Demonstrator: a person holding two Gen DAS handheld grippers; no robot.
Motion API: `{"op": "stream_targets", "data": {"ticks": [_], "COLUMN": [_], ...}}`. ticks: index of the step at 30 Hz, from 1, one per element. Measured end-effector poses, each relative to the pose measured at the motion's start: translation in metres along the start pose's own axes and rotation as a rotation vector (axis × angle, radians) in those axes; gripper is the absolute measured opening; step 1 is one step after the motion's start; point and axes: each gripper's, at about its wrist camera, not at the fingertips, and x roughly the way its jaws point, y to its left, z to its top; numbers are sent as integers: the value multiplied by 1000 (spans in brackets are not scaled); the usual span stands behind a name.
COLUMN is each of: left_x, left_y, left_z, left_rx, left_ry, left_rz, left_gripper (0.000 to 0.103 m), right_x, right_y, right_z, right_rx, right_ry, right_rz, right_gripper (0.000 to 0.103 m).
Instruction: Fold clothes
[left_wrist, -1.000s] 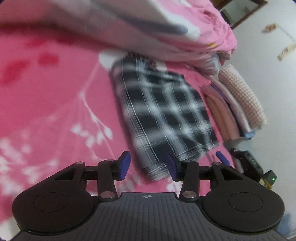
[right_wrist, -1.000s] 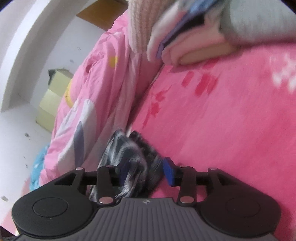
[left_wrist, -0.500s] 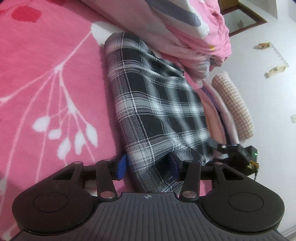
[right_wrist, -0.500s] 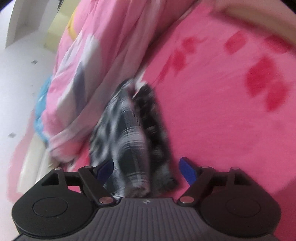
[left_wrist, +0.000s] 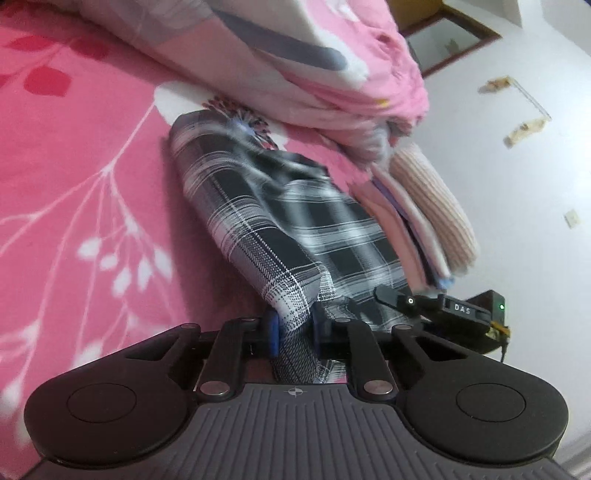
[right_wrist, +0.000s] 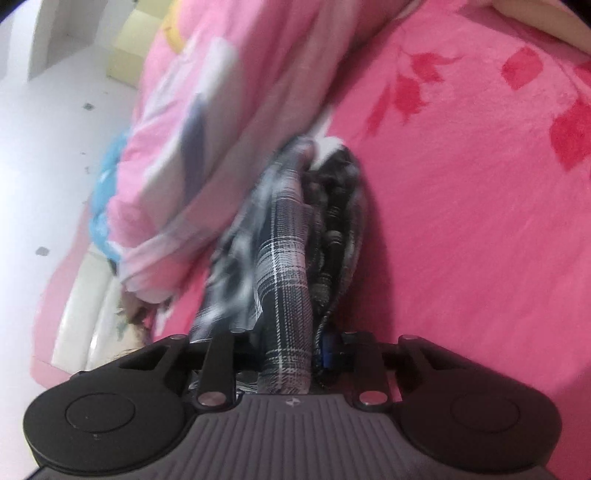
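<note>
Plaid shorts (left_wrist: 295, 229) stretch lengthwise away from you toward the quilt (left_wrist: 295, 66). Your left gripper (left_wrist: 294, 332) and right gripper (right_wrist: 295, 349) both clench their near edge.

The black-and-white plaid woven garment (left_wrist: 295, 229) lies lengthwise on the pink flowered bed blanket (left_wrist: 74, 177), partly folded and bunched into ridges. Its far end sits just beside the heaped pink quilt (left_wrist: 295, 62); its near edge is lifted off the blanket.

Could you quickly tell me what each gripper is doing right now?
Left gripper: shut on the plaid garment.
Right gripper: shut on the plaid garment.
</note>
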Motion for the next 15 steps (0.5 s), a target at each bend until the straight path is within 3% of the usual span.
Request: {"op": "stream_targets", "data": {"ticks": [7, 11, 13, 15], "left_x": [-89, -109, -107, -116], "left_y": [2, 4, 6, 4], "left_z": [-57, -92, -99, -98], "left_rx": [23, 72, 106, 104], "left_ry": [109, 132, 116, 82], "left_rz": [59, 140, 176, 174], "left_gripper": [14, 19, 25, 27], "right_x": [-9, -28, -38, -48], "right_y": [26, 44, 54, 63], "right_z": [-60, -74, -81, -88], "right_rx": [18, -66, -111, -155], "right_ry": [-6, -62, -92, -121], "right_rz": [65, 7, -25, -56], "right_gripper": [27, 28, 37, 40]}}
